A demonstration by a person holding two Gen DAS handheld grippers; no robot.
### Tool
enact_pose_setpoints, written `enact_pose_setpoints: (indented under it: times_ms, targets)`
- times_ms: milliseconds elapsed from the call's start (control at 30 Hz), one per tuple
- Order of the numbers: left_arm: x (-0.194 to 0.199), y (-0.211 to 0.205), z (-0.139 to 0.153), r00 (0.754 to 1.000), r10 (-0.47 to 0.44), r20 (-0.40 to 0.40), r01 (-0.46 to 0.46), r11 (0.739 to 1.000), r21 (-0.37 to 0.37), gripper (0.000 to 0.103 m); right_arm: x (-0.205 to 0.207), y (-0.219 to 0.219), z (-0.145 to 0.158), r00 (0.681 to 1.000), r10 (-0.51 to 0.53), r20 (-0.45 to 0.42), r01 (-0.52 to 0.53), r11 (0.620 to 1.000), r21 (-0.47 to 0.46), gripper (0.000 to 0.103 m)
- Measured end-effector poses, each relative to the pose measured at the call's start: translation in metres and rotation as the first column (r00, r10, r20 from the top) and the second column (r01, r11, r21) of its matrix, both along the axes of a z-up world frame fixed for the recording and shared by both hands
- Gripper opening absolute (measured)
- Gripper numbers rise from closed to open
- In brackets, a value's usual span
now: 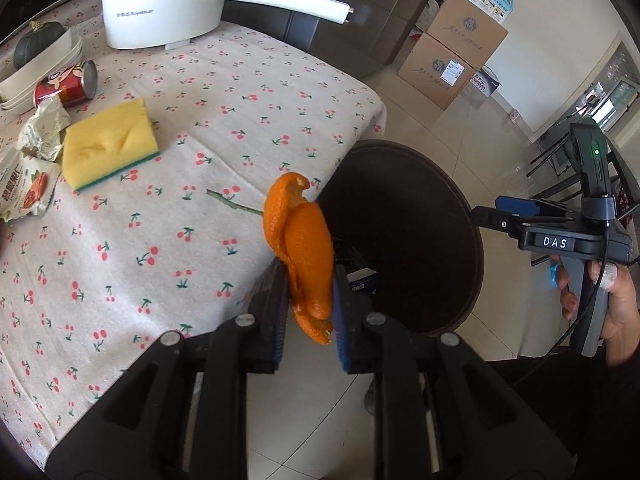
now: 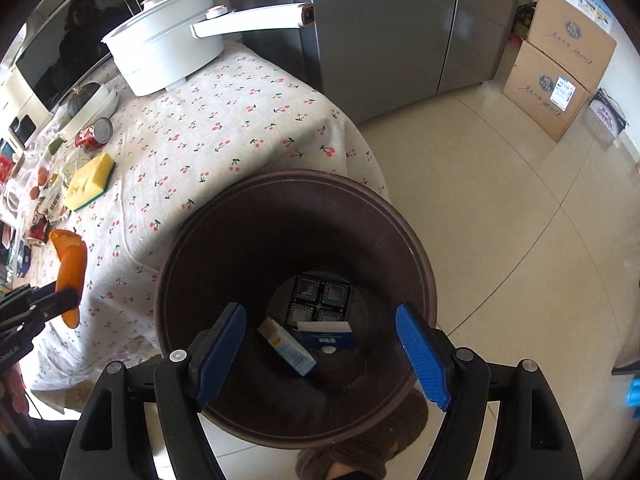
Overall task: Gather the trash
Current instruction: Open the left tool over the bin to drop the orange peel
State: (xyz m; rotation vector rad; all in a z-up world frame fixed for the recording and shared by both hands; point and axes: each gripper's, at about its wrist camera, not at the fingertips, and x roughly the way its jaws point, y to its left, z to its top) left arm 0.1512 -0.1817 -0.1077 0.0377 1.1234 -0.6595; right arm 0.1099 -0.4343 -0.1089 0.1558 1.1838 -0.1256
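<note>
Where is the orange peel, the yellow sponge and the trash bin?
orange peel [image 1: 306, 248], left wrist view, middle of the peel.
yellow sponge [image 1: 108, 142], left wrist view, yellow top face.
trash bin [image 2: 416, 248], right wrist view, brown rim.

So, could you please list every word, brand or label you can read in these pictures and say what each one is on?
"DAS": white letters on the black body of the right gripper.
"Royalstar": grey brand on the white pot; the characters before it are too small.
Snack packet: large Chinese characters, too blurred to quote.
Red can: cartoon only, no legible text.
Cardboard boxes, and boxes in the bin: print too small to read.
</note>
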Motion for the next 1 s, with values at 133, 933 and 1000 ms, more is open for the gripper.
enact_pose_setpoints:
  times_ms: [133,933,1000]
  targets:
    - [-0.004,-0.036,-0.005,0.997,-0.073,0.006,0.073,0.997,-0.019,0.022,-0.013,-0.008,-0.003,1.000,0.004,-0.008,-0.004,1.000,-0.024,0.079]
    - [-0.002,-0.053,-0.011,0.992,-0.065,0.104,0.055,0.994,0.097,0.088,-0.022,-0.019,-0.002,1.000,0.008,-0.019,-0.009,0.998,-0.061,0.080]
    - [-0.002,-0.044,-0.008,0.992,-0.047,0.116,0.034,0.994,0.104,0.092,-0.019,-0.014,-0.001,1.000,0.016,-0.020,-0.017,0.998,-0.060,0.080]
